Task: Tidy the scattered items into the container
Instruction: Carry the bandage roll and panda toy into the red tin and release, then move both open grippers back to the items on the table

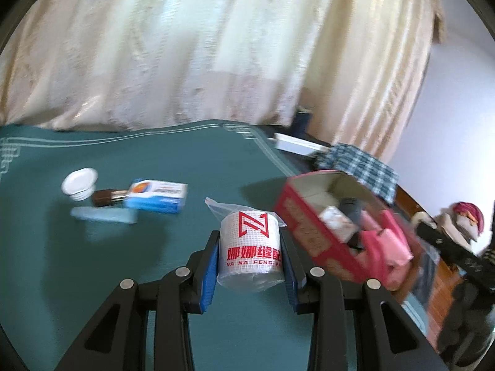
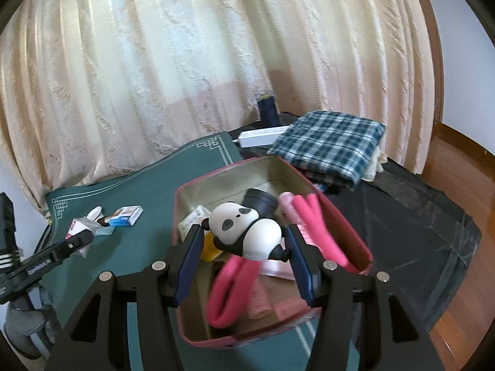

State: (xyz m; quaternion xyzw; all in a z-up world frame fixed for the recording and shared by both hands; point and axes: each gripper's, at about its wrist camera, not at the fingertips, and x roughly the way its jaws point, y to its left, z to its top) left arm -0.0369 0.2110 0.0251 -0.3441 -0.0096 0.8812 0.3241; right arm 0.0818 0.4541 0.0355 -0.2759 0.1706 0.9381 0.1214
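Observation:
My left gripper (image 1: 250, 244) is shut on a white roll in a clear bag (image 1: 251, 247) with red print, held above the green mat (image 1: 154, 247), left of the red box (image 1: 312, 232). My right gripper (image 2: 244, 241) is shut on a panda toy (image 2: 247, 232) and holds it over the open red box (image 2: 198, 185), which holds pink items (image 2: 306, 228), a dark object and small packets. On the mat lie a blue and white carton (image 1: 157, 196), a brown vial (image 1: 103, 197), a white cap (image 1: 79, 182) and a pale blue strip (image 1: 103, 215).
A folded plaid cloth (image 2: 331, 145) and a white flat box (image 2: 263, 134) lie behind the red box on a dark cover (image 2: 402, 216). A curtain (image 2: 185, 61) hangs behind the table. Wooden floor (image 2: 458, 278) shows at right.

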